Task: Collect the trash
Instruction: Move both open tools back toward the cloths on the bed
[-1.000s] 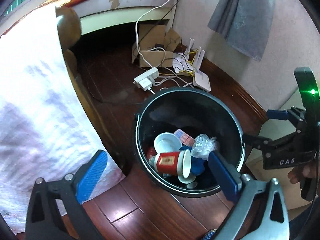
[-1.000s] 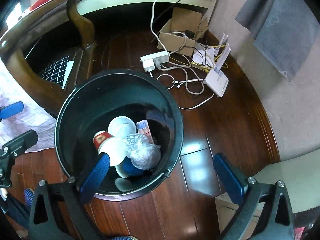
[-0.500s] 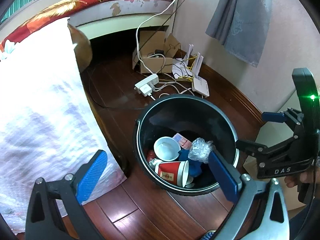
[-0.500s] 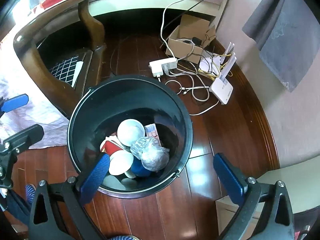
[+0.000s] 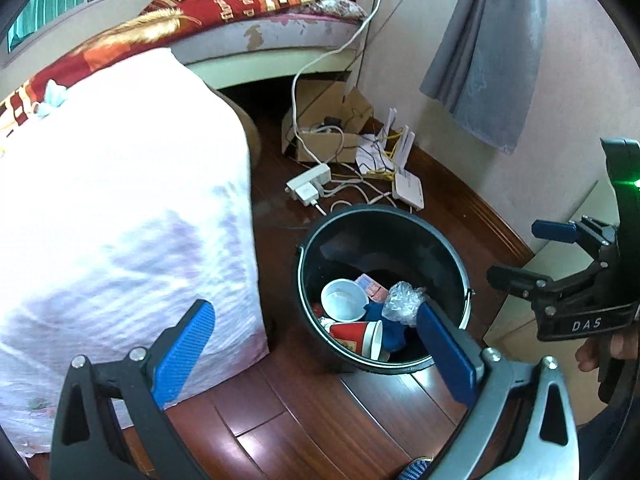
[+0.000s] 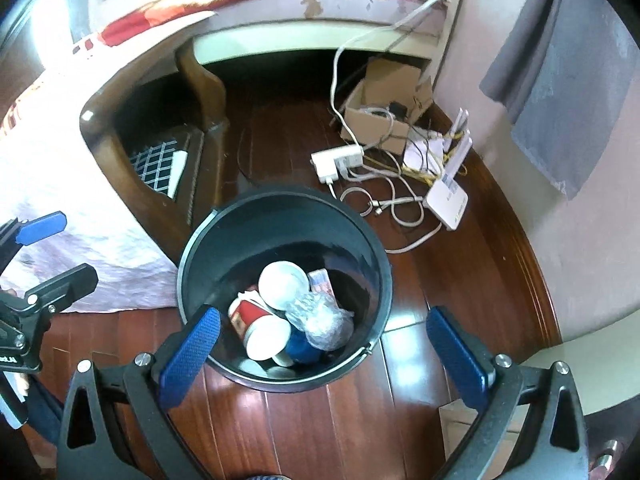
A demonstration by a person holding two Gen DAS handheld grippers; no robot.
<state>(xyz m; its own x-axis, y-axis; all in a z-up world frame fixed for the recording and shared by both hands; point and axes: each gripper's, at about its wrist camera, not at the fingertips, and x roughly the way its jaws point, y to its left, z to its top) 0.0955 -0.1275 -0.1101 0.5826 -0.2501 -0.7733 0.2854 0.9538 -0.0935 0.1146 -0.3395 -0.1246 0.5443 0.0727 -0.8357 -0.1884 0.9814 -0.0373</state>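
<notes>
The bin (image 6: pixel 280 292) is seen below and ahead of both empty, wide-spread grippers, the right gripper (image 6: pixel 324 352) judged nearer than the left gripper (image 5: pixel 316 354).

Black bin (image 6: pixel 372 240) upright on floor — holds cups (image 6: pixel 262 326), plastic wrap (image 6: pixel 320 320).

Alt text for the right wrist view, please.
A round black plastic trash bin on dark wooden floor holds a red paper cup, a white cup and crumpled clear plastic. The open right gripper hangs above it, empty.
</notes>
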